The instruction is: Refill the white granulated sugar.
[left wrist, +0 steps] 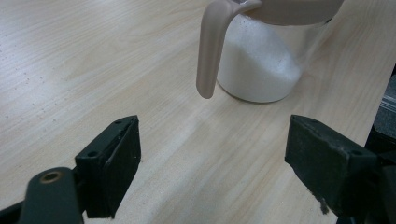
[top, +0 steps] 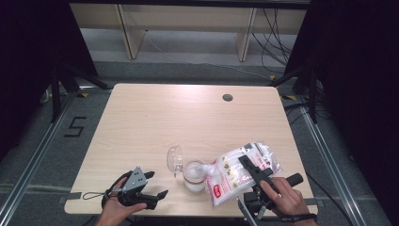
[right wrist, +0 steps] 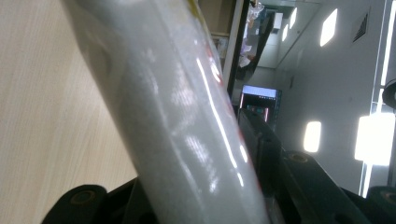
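My right gripper clamps the bag, tipped so it pours into the jar near the table's front edge; left gripper waits wide open.

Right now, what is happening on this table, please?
A person is pouring white powder from a bag into a clear jar near the front edge of the table. The right gripper is shut on the bag, tilted with its corner over the jar's mouth. The jar's lid is swung open. The jar is already partly full. The left gripper rests open on the table beside the jar, holding nothing.
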Tool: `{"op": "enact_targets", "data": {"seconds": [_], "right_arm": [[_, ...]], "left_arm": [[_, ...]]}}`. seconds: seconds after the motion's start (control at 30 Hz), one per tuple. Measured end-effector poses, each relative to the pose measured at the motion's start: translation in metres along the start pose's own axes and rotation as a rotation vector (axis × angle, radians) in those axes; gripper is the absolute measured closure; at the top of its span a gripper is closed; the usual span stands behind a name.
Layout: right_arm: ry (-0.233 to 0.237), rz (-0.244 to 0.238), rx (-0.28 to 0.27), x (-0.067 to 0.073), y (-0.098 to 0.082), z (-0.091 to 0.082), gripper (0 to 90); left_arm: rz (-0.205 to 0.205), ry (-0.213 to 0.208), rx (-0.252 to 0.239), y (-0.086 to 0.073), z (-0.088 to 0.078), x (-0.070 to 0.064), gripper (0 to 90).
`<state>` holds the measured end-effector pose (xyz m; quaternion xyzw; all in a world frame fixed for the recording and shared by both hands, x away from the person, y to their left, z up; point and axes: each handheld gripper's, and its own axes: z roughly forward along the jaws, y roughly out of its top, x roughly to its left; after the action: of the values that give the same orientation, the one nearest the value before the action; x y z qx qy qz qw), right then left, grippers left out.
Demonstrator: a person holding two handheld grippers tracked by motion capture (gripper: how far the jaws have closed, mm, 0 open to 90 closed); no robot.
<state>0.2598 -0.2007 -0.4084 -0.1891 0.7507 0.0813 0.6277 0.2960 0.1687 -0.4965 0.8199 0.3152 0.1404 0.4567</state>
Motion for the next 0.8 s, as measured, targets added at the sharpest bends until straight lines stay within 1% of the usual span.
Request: {"op": "enact_targets", "data": {"seconds": [0.03, 0.1, 0.27, 0.3, 0.33, 0.4, 0.43, 0.47, 0.53, 0.57, 0.6, 0.67, 0.73, 0.77, 0.8], "right_arm": [[0.0, 0.002, 0.001, 0.0, 0.001, 0.0, 69.2], [-0.007, -0.016, -0.012, -0.001, 0.002, 0.0, 69.2], [0.004, -0.003, -0.023, 0.002, 0.007, 0.002, 69.2], [0.006, -0.019, -0.023, 0.001, 0.008, 0.002, 69.3], [-0.001, -0.027, -0.035, 0.0, 0.009, 0.002, 69.2], [0.015, -0.005, -0.028, 0.003, 0.01, 0.002, 69.3], [0.003, -0.027, -0.044, 0.001, 0.011, 0.003, 69.3], [-0.002, -0.032, -0.049, 0.0, 0.011, 0.003, 69.4], [0.001, -0.025, -0.046, 0.0, 0.012, 0.003, 69.4], [0.011, 0.002, -0.031, 0.002, 0.012, 0.002, 69.4], [0.012, -0.008, -0.031, 0.002, 0.012, 0.002, 69.4], [0.017, -0.001, -0.029, 0.003, 0.012, 0.002, 69.5], [0.015, -0.006, -0.031, 0.002, 0.012, 0.003, 69.5], [0.017, 0.003, -0.034, 0.003, 0.012, 0.003, 69.5], [0.007, -0.032, -0.047, 0.001, 0.013, 0.004, 69.5]], "left_arm": [[0.0, 0.0, 0.0, 0.0, 0.0, 0.0, 18.1], [0.0, 0.0, 0.0, 0.0, 0.0, 0.0, 18.1], [0.003, 0.004, 0.003, 0.0, 0.0, 0.0, 18.1], [0.003, 0.004, 0.003, 0.0, 0.0, 0.0, 18.1], [0.003, 0.004, 0.003, 0.0, 0.0, 0.0, 18.1], [0.001, 0.004, 0.003, 0.0, 0.0, 0.0, 18.1], [0.003, 0.004, 0.003, 0.0, 0.0, 0.0, 18.1], [0.002, 0.004, 0.003, 0.0, 0.0, 0.0, 18.1], [0.003, 0.004, 0.004, 0.0, 0.0, 0.0, 18.1], [0.003, 0.003, 0.004, 0.0, 0.0, 0.0, 18.1], [0.003, 0.003, 0.004, 0.0, 0.0, 0.0, 18.1], [0.004, 0.004, 0.003, 0.0, 0.0, 0.0, 18.1], [0.003, 0.004, 0.004, 0.0, 0.0, 0.0, 18.1], [0.003, 0.004, 0.004, 0.0, 0.0, 0.0, 18.1], [0.003, 0.004, 0.004, 0.0, 0.0, 0.0, 18.1]]}}
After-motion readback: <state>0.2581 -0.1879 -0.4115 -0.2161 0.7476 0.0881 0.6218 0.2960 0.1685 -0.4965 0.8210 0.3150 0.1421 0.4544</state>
